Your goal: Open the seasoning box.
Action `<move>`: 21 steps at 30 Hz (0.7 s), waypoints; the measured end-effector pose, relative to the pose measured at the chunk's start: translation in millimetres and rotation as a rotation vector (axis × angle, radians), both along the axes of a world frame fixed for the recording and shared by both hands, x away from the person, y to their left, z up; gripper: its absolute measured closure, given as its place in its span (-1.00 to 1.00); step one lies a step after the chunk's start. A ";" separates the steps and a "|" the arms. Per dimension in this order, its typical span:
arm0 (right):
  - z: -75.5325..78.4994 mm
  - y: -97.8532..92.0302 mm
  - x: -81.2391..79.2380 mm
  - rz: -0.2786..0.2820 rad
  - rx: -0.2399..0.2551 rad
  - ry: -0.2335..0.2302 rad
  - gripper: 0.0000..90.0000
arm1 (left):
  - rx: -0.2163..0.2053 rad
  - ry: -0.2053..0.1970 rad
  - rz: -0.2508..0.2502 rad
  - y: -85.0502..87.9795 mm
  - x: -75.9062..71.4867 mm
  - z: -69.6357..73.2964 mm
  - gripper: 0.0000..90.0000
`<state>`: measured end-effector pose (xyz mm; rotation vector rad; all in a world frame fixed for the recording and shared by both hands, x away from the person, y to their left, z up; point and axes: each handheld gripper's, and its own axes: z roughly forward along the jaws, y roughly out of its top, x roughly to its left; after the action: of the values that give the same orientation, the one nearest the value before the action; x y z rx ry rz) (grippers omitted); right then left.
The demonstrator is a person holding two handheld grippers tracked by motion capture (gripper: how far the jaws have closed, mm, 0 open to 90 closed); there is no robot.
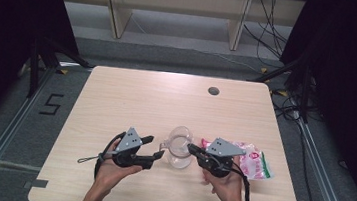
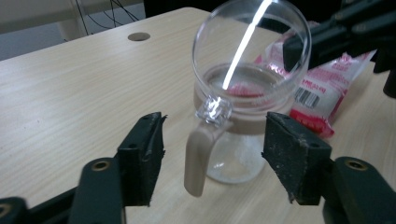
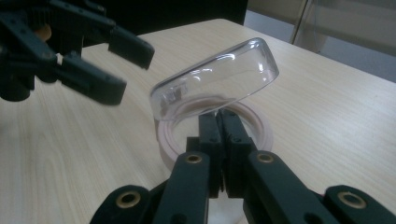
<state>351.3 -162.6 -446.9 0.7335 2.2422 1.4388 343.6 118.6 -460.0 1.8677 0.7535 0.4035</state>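
Note:
A clear glass mug [image 1: 180,148] with a pale handle [image 2: 201,149] stands on the table's near middle. Its hinged clear lid [image 3: 219,79] is tilted up off the rim [image 3: 261,126]. My right gripper [image 3: 222,123] is shut on the lid's near edge and holds it raised; it reaches in from the mug's right [image 1: 192,147]. My left gripper [image 2: 215,156] is open, its two pads standing either side of the handle without touching it. From above, the left gripper [image 1: 155,147] sits just left of the mug.
A pink and white packet [image 1: 255,164] lies on the table right of the mug, behind my right hand. The light wooden table [image 1: 166,99] has a round grey grommet [image 1: 213,90] near its far edge. Cables and shelf legs stand beyond the table.

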 end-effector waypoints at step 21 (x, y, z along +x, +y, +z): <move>11.1 34.7 -9.6 0.073 -0.011 -0.078 0.99 | 0.025 0.051 0.022 7.1 -16.5 -20.6 -0.47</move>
<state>341.8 -127.9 -435.9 0.5880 2.2363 1.4619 327.1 125.7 -480.6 1.9005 0.8069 0.3818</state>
